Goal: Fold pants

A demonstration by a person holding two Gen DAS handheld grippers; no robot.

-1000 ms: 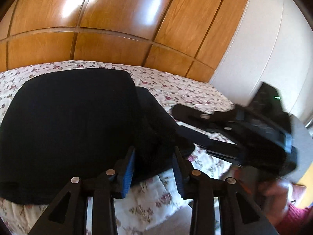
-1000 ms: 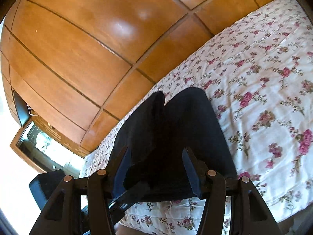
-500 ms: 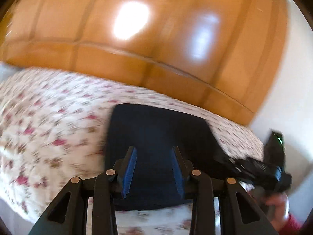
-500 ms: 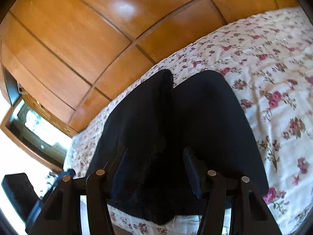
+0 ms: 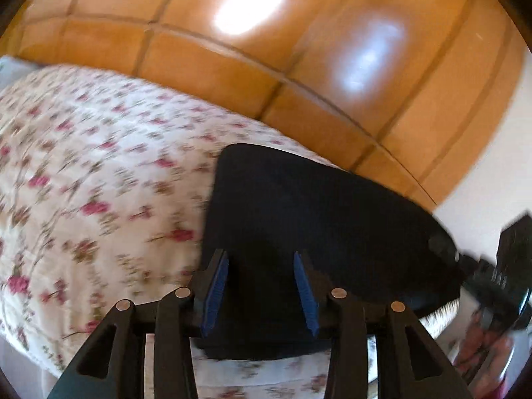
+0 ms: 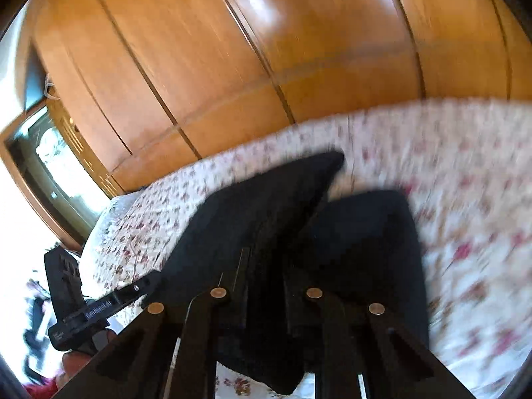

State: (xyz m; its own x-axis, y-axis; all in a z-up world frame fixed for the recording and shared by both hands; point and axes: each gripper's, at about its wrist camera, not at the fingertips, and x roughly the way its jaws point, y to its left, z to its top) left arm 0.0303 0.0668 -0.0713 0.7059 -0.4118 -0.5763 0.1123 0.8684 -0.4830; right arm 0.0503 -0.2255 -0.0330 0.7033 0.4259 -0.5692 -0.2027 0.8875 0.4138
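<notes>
Black pants [image 5: 316,216] lie folded on a floral bedspread [image 5: 83,183]. My left gripper [image 5: 262,266] hovers over their near left edge; its jaws are opening, the blue pads apart and pressing on nothing. In the right wrist view my right gripper [image 6: 266,266] has its jaws closing on a raised fold of the pants [image 6: 359,232], with black cloth pinched between the narrow fingers. The lifted flap stands up to the left of the flat part. Each view shows the other gripper at its edge: the right gripper [image 5: 482,266] and the left gripper [image 6: 99,309].
Glossy wooden wardrobe doors [image 5: 232,50] rise behind the bed. The bedspread [image 6: 465,183] spreads wide to the right of the pants. A bright framed window or mirror [image 6: 50,159] is at the far left. A person's hand [image 5: 478,349] holds the right gripper.
The right gripper's fingers have come together on the pants' cloth and lifted it. The left gripper has swung sideways along the near edge and rolled, its pads a little wider apart.
</notes>
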